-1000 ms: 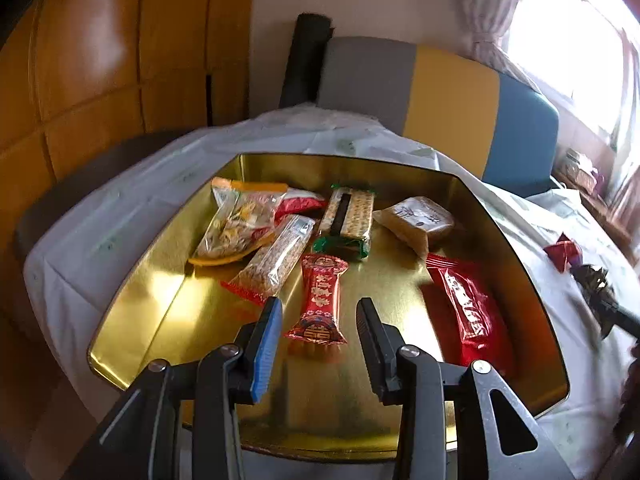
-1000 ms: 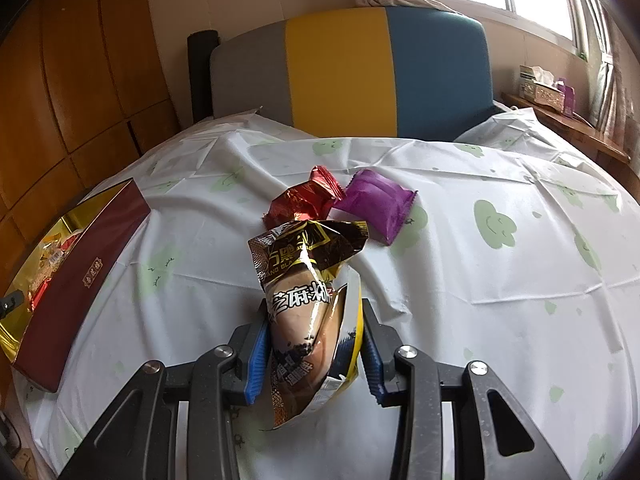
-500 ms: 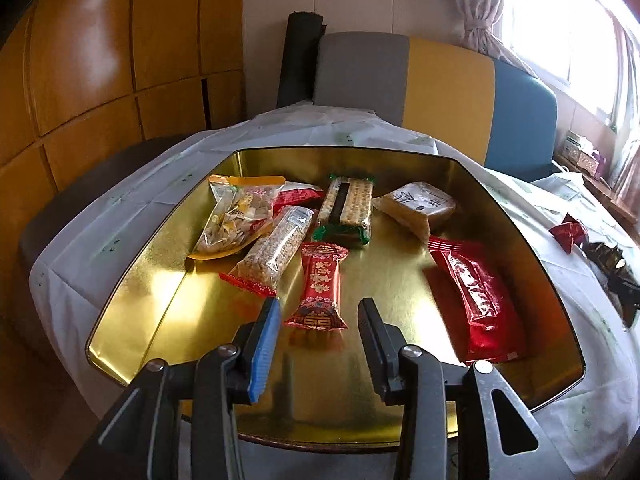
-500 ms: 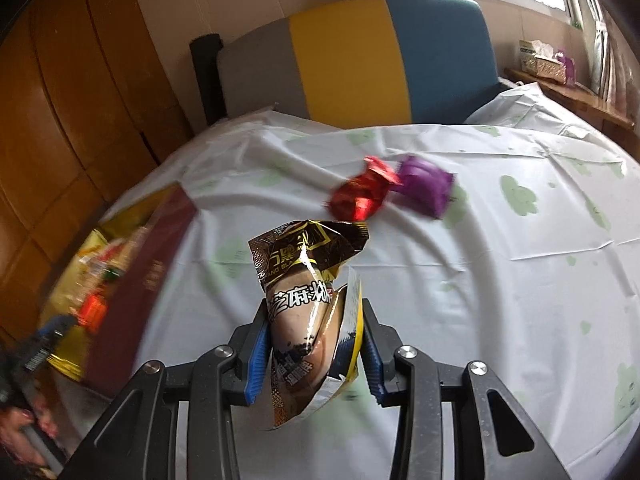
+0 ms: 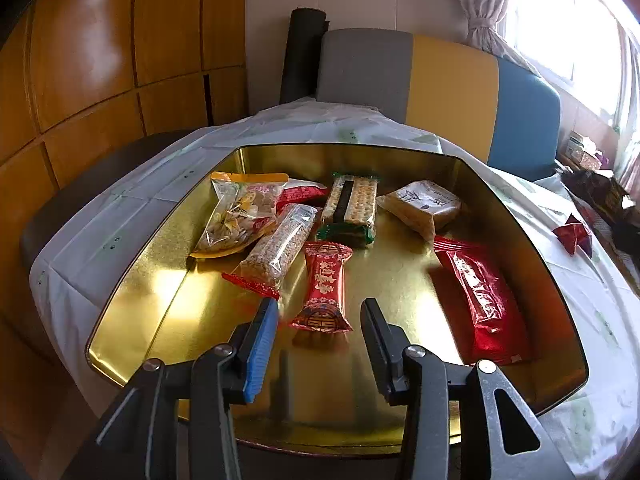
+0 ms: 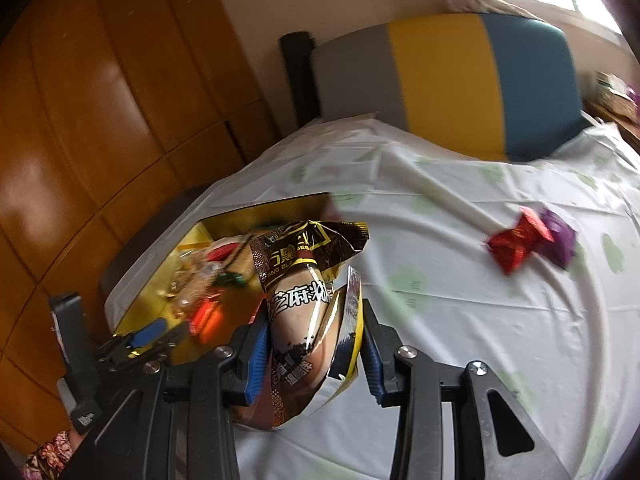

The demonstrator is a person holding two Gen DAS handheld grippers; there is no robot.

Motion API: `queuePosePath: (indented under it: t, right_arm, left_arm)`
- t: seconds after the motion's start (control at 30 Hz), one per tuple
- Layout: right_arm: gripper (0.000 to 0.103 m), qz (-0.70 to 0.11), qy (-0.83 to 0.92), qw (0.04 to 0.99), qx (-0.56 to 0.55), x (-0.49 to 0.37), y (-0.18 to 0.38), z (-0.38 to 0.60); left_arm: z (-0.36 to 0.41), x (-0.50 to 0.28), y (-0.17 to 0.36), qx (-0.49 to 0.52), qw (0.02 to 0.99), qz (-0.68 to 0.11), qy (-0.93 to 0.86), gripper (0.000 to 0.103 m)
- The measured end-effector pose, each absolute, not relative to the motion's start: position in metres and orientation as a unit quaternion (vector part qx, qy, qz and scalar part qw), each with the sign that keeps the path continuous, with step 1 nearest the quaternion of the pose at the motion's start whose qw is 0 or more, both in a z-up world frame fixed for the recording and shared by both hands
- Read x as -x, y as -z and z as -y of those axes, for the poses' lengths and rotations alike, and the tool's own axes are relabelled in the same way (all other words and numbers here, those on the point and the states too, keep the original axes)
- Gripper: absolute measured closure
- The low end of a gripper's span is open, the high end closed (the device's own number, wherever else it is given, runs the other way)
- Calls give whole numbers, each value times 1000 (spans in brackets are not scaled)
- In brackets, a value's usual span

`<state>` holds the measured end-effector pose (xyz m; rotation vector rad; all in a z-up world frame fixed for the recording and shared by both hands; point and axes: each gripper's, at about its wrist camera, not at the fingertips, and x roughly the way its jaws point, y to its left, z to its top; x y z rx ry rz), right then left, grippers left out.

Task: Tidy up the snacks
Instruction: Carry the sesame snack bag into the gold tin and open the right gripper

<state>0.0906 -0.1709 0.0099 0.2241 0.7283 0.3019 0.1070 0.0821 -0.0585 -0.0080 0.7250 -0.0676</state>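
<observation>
- My right gripper (image 6: 314,354) is clenched on the brown sesame packet (image 6: 306,312), pads pinching both sides, top end crumpled and sticking up.
- A second ago that packet hung over open white tablecloth (image 6: 460,320) with the red candy (image 6: 516,244) and purple candy (image 6: 558,238) just ahead; now both sit well off to the right and the gold tray (image 6: 248,216) fills the left of the view.
- So I've swung the packet across toward the tray; it isn't inside yet, it's held above the cloth by the tray's near corner.
- My left gripper (image 5: 318,338) hovers over the tray's near end, jaws released with nothing between them, and they have just been opening a little wider.
- The red bar (image 5: 326,286) it looks down on lies flat on the tray floor, clear of both pads, as it did a second ago.
- Tray already holds several snacks, including the long red pack (image 5: 478,300) on the right.
- My read: one more delivery under way, two candies left on the cloth afterwards.
</observation>
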Motion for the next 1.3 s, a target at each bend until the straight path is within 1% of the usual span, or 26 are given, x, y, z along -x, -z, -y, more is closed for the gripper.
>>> queuePosePath:
  t: [0.33, 0.7, 0.87, 1.0, 1.07, 1.13, 1.3]
  right_arm:
    - [63, -390, -175, 902, -59, -113, -6, 100]
    - [63, -432, -152, 888, -50, -143, 6, 65]
    - [63, -451, -131, 883, -15, -156, 17, 45]
    - [63, -469, -121, 875, -13, -168, 30, 34]
    - [60, -481, -115, 869, -15, -172, 36, 31]
    - [60, -494, -120, 861, -17, -173, 43, 28]
    - [59, -473, -123, 872, -9, -160, 35, 31]
  left_arm:
    - [-89, -109, 57, 16, 934, -356, 27, 59]
    - [-124, -112, 42, 78, 937, -340, -14, 59]
    - [-139, -115, 43, 100, 932, -348, -34, 59]
    - [-147, -116, 43, 113, 930, -349, -41, 59]
    - [-149, -116, 43, 117, 929, -348, -44, 59]
    - [-150, -116, 43, 121, 928, -350, -43, 56]
    - [-151, -115, 44, 130, 926, -351, -44, 54]
